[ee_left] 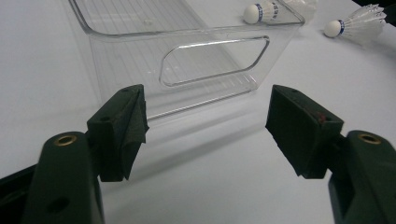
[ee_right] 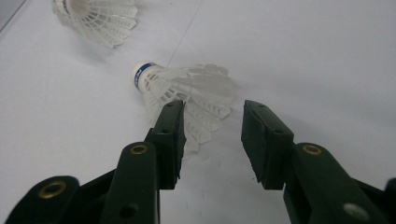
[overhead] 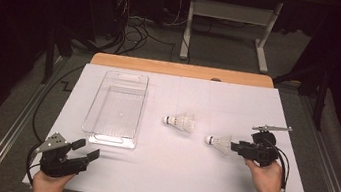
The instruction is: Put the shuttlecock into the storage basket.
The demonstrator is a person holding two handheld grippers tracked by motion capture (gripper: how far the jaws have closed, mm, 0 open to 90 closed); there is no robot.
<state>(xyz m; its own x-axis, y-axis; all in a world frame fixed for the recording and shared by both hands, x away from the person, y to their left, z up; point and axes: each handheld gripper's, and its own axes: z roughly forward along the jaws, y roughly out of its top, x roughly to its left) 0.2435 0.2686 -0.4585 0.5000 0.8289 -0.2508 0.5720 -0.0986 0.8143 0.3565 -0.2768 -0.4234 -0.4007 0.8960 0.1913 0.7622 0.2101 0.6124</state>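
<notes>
White table (overhead: 147,173) is carrying two shuttlecocks. Nearer shuttlecock (ee_right: 187,88) is lying on its side, skirt toward the right gripper (ee_right: 212,135), cork pointing away; half-spread jaws are bracketing the feathers, not pinching. Left gripper (ee_left: 208,126) is idling, jaws spread, facing the clear bin (ee_left: 187,70).

Glossy clear plastic bin (overhead: 116,108), white feathered shuttlecock (ee_right: 187,88), matt white tabletop (overhead: 227,180).

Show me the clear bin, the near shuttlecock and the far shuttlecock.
Clear bin (overhead: 137,77): high view, far rim.
Near shuttlecock (ee_right: 187,81): right gripper view, feather skirt.
Far shuttlecock (overhead: 184,122): high view, feather skirt.
</notes>
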